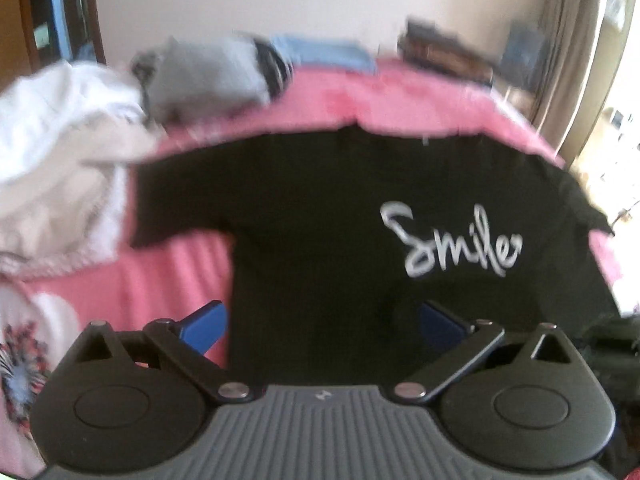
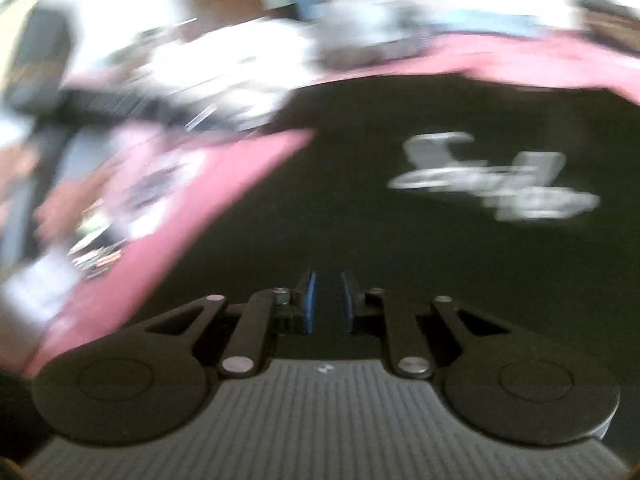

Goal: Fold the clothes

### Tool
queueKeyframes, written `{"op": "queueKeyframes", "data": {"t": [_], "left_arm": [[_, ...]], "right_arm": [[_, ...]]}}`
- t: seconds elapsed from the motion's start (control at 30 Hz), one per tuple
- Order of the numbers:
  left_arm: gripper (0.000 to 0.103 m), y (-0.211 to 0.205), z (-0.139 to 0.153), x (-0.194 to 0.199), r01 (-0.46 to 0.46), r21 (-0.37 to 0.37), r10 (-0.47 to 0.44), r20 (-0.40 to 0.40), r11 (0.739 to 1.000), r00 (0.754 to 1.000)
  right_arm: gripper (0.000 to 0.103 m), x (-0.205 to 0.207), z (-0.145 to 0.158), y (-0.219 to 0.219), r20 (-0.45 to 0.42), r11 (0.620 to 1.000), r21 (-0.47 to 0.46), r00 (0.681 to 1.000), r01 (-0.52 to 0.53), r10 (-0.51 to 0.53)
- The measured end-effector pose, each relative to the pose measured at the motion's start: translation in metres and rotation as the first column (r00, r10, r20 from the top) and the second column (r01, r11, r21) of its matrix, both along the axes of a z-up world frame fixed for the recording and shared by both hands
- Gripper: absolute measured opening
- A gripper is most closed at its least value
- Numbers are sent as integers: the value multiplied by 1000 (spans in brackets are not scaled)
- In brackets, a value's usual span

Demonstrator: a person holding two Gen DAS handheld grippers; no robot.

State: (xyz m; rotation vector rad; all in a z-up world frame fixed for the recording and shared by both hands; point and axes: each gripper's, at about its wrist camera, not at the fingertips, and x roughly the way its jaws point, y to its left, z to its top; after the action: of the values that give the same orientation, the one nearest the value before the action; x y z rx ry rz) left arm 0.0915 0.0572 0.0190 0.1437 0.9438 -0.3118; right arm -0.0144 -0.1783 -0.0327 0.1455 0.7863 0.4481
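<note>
The black shirt (image 1: pixel 320 216) is soft matt cloth, its "Smile" print (image 1: pixel 450 242) a paler, slightly shiny film. Under it the pink bedsheet (image 1: pixel 160 276) looks like smooth woven cotton. The white garment (image 1: pixel 60 160) is crumpled cloth; the grey one (image 1: pixel 208 76) looks thicker. The left gripper (image 1: pixel 320 320) is matt black plastic with bright metal pins, ribbed grey housing, and blue pads (image 1: pixel 208 326).

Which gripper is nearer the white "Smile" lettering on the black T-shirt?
Probably the right, though its view is blurred. The right gripper, fingers nearly together, hangs low over the black T-shirt, lettering ahead-right. The left gripper, wide open, sits back at the hem.
</note>
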Motion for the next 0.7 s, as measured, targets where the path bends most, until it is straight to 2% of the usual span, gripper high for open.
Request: {"op": "queueKeyframes", "data": {"t": [0.1, 0.17, 0.23, 0.33, 0.37, 0.4, 0.47, 0.57, 0.63, 0.7], "left_arm": [[100, -31, -27, -3, 40, 87, -37, -45, 995, 998], [100, -45, -41, -10, 67, 148, -60, -55, 987, 997], [100, -53, -53, -16, 73, 181, -57, -92, 981, 994], [100, -52, -65, -19, 52, 177, -22, -166, 983, 986], [100, -51, -69, -20, 47, 178, -14, -179, 983, 984], [100, -50, -71, -21, 43, 179, -9, -186, 983, 983], [100, -50, -71, -25, 41, 188, -9, -169, 981, 986], [100, -50, -69, -31, 33, 204, -1, -155, 978, 988], [100, -50, -68, -34, 26, 209, 7, -158, 978, 987], [100, -50, -66, -37, 16, 207, 19, -167, 978, 986]], "right_arm": [[14, -3, -11, -39, -30, 990, -33, 990, 134, -135], [14, -12, -20, -62, -69, 981, -37, 979, 189, -191], [11, -31, -29, -78, -95, 969, -96, 967, 228, -237], [11, -62, -26, -119, -99, 918, -98, 914, 384, -393], [14, -69, -23, -131, -103, 896, -90, 891, 434, -442], [14, -75, -19, -137, -89, 885, -88, 882, 456, -463], [14, -83, -9, -130, -45, 908, -78, 909, 411, -415], [14, -87, -8, -99, -56, 965, -8, 963, 262, -262], [13, -89, -19, -84, -94, 980, -19, 976, 196, -197], [12, -96, -31, -83, -126, 973, -99, 967, 210, -222]]}}
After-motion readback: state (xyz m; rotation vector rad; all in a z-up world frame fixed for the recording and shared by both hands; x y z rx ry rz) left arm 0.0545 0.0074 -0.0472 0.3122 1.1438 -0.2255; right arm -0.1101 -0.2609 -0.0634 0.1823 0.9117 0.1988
